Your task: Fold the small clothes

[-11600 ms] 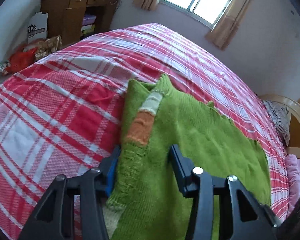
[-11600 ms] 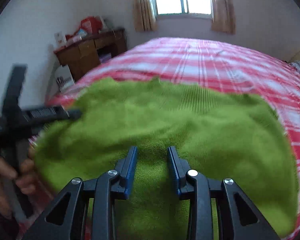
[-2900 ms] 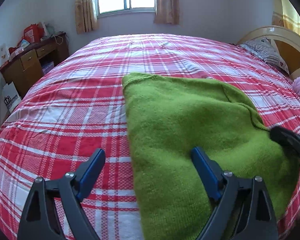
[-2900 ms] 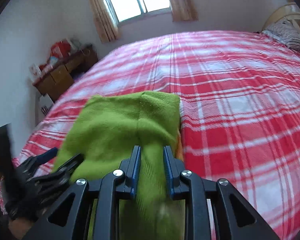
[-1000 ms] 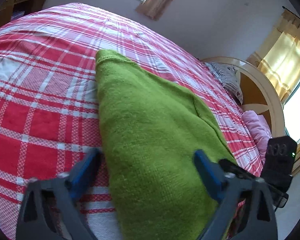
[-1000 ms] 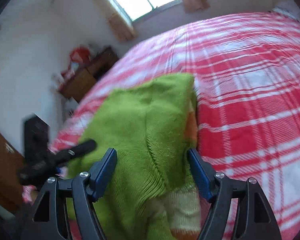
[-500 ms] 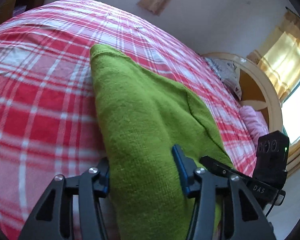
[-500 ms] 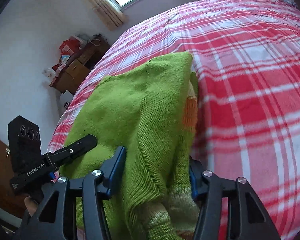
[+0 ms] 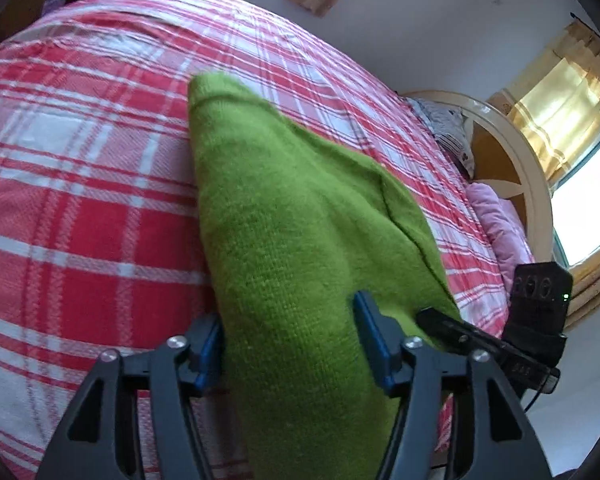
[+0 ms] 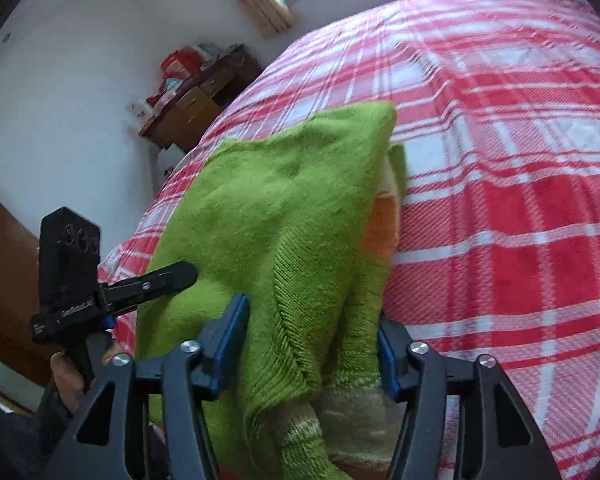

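A folded green knit sweater (image 9: 284, 216) with orange and cream stripes lies on the red plaid bed (image 9: 80, 184). My left gripper (image 9: 290, 340) is shut on the sweater's near left edge, with thick cloth bunched between the blue pads. My right gripper (image 10: 312, 344) is shut on the near right edge, where the ribbed hem and striped sleeve (image 10: 380, 232) show in the right wrist view. The sweater (image 10: 284, 208) rises from the bed at the near end. Each gripper appears in the other's view: the right (image 9: 492, 344) and the left (image 10: 116, 292).
A wooden desk (image 10: 204, 100) with red boxes stands by the far wall under a curtained window. A round cream headboard (image 9: 512, 152), a striped pillow (image 9: 448, 132) and pink bedding (image 9: 500, 220) are at the bed's right end.
Both grippers have closed from wide open onto the sweater's near edge, and that edge has lifted off the bed.
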Tool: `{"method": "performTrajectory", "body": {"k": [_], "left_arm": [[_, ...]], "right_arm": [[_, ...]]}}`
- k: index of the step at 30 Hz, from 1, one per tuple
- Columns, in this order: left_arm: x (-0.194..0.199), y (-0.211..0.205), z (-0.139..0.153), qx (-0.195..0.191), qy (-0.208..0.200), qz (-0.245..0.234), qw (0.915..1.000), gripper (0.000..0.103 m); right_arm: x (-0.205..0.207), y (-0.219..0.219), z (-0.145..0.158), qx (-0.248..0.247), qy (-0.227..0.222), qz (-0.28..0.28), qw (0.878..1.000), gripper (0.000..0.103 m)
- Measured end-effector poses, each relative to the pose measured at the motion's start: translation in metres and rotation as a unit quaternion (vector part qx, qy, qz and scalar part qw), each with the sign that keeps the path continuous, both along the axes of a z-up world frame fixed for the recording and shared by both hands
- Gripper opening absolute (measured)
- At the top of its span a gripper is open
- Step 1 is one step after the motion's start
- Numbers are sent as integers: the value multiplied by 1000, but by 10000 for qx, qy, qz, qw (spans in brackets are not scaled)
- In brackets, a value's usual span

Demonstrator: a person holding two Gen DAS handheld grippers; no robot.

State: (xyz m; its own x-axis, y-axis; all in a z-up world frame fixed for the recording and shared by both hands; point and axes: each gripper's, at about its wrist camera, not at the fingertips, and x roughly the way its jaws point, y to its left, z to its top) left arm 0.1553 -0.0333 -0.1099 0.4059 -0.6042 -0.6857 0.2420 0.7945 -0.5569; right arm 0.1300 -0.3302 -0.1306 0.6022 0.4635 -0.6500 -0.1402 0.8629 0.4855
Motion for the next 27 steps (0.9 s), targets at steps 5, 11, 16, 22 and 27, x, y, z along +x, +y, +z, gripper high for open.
{"method": "performTrajectory", "body": {"k": [5, 11, 16, 22, 27], "left_arm": [[8, 1, 0, -5, -82, 114, 9999, 77], [12, -6, -11, -122, -188, 31, 9997, 87], [6, -20, -10, 217, -453, -61, 9987, 90], [2, -25, -9, 434, -545, 5, 9976, 76], [4, -31, -3, 681, -413, 29, 9968, 62]], "right_arm": [[2, -21, 13, 201, -372, -315, 9986, 76], [23, -11, -10, 110, -119, -66, 9998, 77], [21, 0, -11, -42, -271, 73, 9996, 79], [18, 16, -9, -294, -142, 353, 9988, 75], [20, 23, -7, -314, -27, 135, 9994, 58]]}}
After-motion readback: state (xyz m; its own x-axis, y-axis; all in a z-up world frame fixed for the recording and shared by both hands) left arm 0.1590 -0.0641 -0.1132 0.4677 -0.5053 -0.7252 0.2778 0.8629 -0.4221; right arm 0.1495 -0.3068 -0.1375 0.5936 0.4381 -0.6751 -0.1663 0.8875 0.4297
